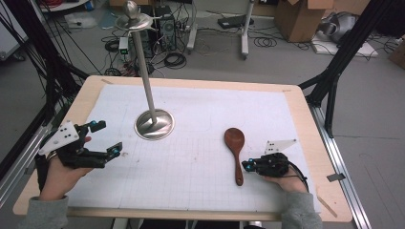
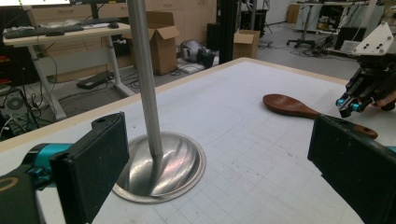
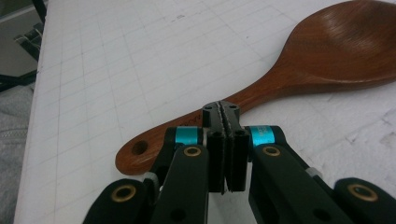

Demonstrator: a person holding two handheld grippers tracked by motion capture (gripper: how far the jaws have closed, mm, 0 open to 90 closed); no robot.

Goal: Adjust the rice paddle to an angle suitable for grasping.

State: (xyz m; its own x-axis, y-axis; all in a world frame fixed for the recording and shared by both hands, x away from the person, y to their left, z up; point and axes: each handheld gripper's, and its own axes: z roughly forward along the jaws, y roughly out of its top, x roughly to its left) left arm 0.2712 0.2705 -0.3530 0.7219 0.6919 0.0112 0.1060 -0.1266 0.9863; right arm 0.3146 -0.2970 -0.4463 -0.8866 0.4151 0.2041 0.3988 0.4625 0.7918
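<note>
Right gripper view: right gripper [image 3: 226,116], jaws pressed together and empty, poised at the handle of the wooden spoon [image 3: 299,74] lying flat on the table mat [image 3: 116,56]; judged approach step, jaws must open before grasping.

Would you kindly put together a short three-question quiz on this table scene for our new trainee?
1. True or false: the right tool has its jaws pressed together with nothing between them.
2. Which tool has its jaws spread wide: A) left tool, B) right tool?
3. Fill in: the wooden spoon lies flat on the white mat, with its bowl pointing ____ from the person.

Key
1. True; the jaws meet just above the spoon's handle.
2. A.
3. Away; the metal stand sits to its left in the high view.
</note>
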